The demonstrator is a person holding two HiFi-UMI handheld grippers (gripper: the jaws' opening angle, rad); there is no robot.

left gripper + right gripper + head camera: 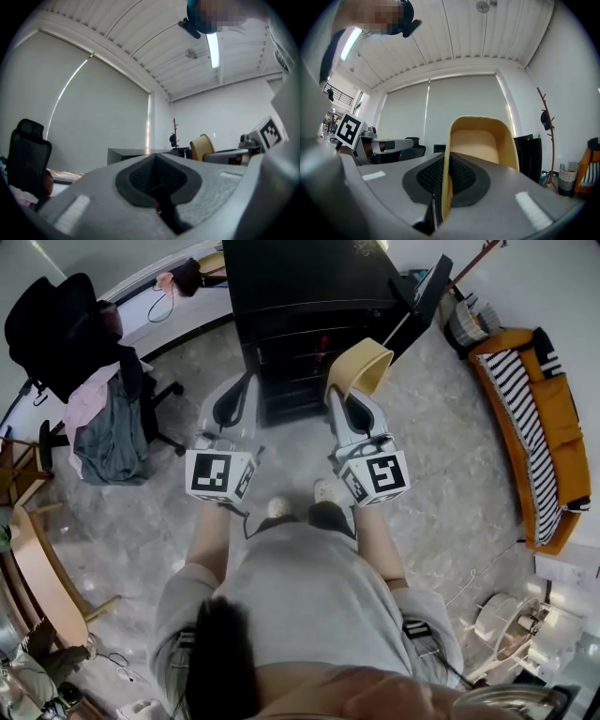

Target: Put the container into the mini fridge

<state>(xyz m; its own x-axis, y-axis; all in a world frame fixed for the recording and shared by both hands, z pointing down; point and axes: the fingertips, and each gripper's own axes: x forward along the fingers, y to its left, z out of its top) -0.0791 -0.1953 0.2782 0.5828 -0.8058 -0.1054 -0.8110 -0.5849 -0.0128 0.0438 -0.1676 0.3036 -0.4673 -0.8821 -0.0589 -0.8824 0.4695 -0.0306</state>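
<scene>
Right gripper view shows your right gripper (440,180) pinched tight on one thin wall of the tan container (485,140), held just in front of the mini fridge (309,324). Looks light and bendy, so go gentle. Your left gripper (154,180) is closed, empty.

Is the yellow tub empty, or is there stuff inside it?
Empty: the right gripper view looks straight into the yellow tub and shows only its bare inside walls.
</scene>
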